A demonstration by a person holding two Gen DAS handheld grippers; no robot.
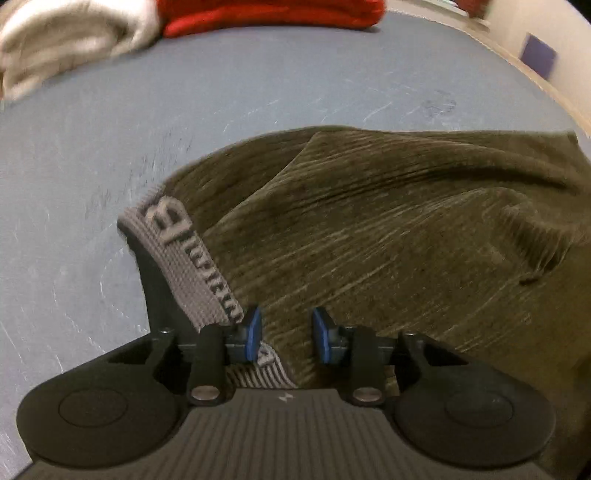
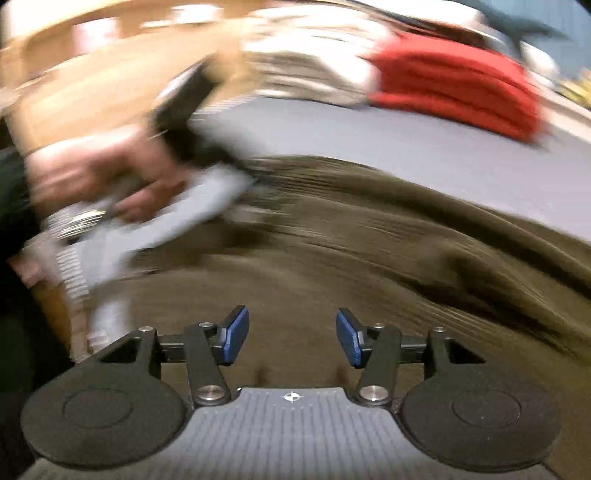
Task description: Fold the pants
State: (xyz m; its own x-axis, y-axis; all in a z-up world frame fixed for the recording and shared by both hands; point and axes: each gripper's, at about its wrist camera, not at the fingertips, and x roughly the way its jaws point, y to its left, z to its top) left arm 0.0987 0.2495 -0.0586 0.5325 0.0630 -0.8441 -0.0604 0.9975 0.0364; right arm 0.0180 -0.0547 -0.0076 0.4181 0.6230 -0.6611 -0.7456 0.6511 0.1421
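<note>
Olive ribbed pants (image 1: 388,229) lie on the blue-grey table (image 1: 110,155), with a grey lettered waistband (image 1: 184,258) at the left. My left gripper (image 1: 287,338) is low over the waist; its blue pads stand a little apart with the olive cloth and waistband edge between them. In the blurred right wrist view the pants (image 2: 351,251) spread across the middle. My right gripper (image 2: 292,334) is open above the cloth and holds nothing. The person's hand with the left gripper's handle (image 2: 147,206) shows at the left of that view.
A red folded garment (image 1: 273,14) and a cream one (image 1: 62,40) lie at the far side of the table; they also show in the right wrist view, the red garment (image 2: 454,85) beside the cream one (image 2: 306,55). The table's wooden edge (image 1: 535,74) runs at the right.
</note>
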